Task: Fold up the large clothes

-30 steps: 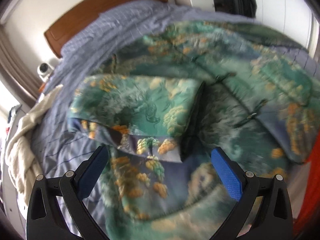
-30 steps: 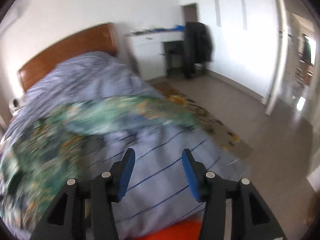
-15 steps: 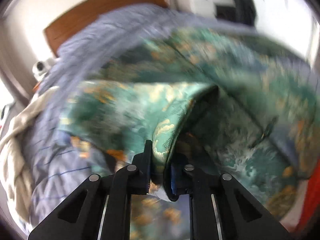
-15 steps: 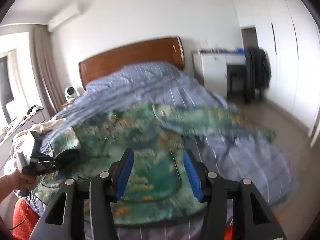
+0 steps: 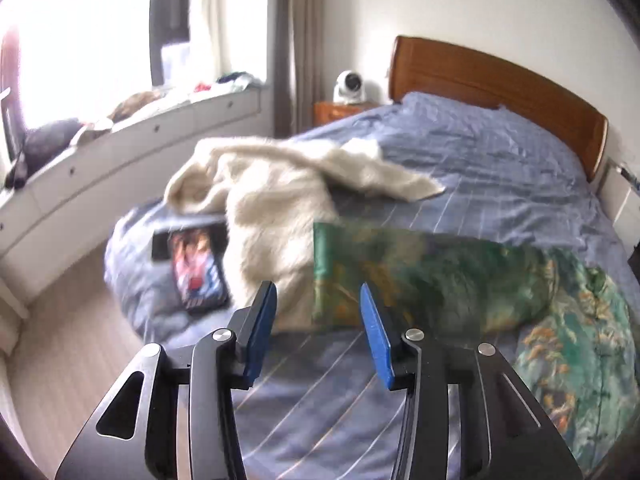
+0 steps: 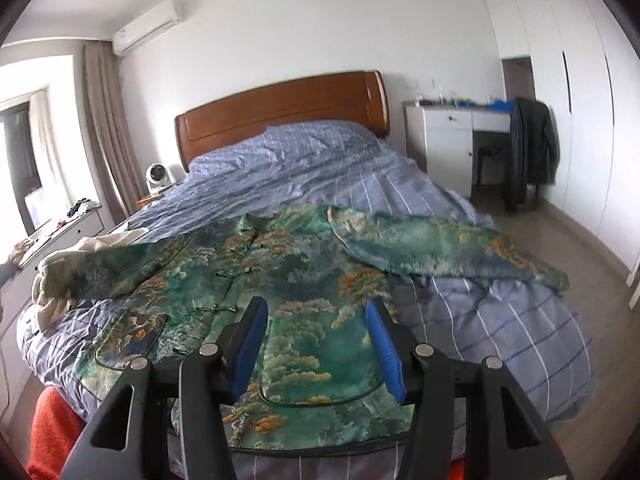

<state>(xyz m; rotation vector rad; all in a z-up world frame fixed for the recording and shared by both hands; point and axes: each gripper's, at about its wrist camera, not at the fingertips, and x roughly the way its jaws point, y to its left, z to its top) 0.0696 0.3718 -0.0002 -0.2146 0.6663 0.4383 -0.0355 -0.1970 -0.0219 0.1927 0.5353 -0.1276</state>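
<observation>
Jaws both apart, empty, left just opening; green jacket (image 6: 304,280) spread on blue checked bed (image 6: 500,320).

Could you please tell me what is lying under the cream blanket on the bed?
A magazine pokes out from under the cream blanket, both resting on the striped blue bedcover. The jacket sleeve overlaps the blanket's edge. Anything else beneath is covered.

Our left gripper (image 5: 318,330) has black, angular linkage arms with triangular cut-outs, round silver screws at the joints, and flat blue pads (image 5: 374,340) on its fingertips. Our right gripper (image 6: 318,350) looks the same: black frame, silver screw heads, blue pads (image 6: 382,354) facing inward.
</observation>
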